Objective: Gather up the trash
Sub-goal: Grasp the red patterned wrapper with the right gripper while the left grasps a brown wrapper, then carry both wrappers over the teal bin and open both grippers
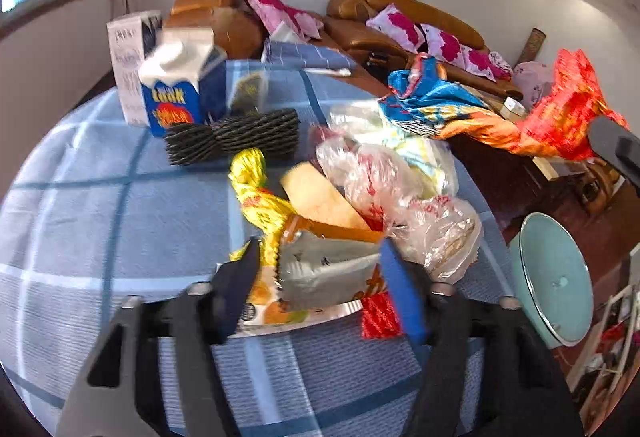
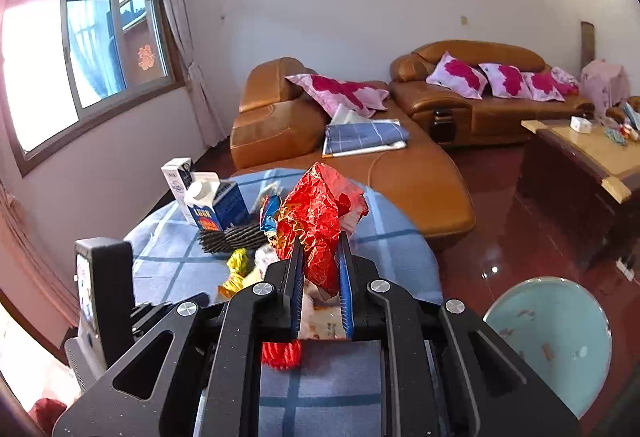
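On the blue checked tablecloth (image 1: 100, 205) lies a heap of trash: a silver wrapper (image 1: 324, 269), a yellow twisted wrapper (image 1: 252, 181) and clear plastic bags (image 1: 400, 189). My left gripper (image 1: 320, 273) stands open around the silver wrapper, which touches the blue pad (image 1: 400, 293). My right gripper (image 2: 320, 257) is shut on a crumpled red foil wrapper (image 2: 320, 221), held above the table. From the left wrist the red foil (image 1: 560, 109) hangs past the table's right edge, with a blue and orange snack bag (image 1: 432, 105) beside it.
A teal bin (image 1: 556, 277) (image 2: 552, 341) stands on the floor right of the table. Two milk cartons (image 1: 176, 93) and black twisted bundles (image 1: 236, 137) sit at the table's far side. A red frayed scrap (image 1: 380, 317) lies near me. Brown sofas (image 2: 360, 165) stand behind.
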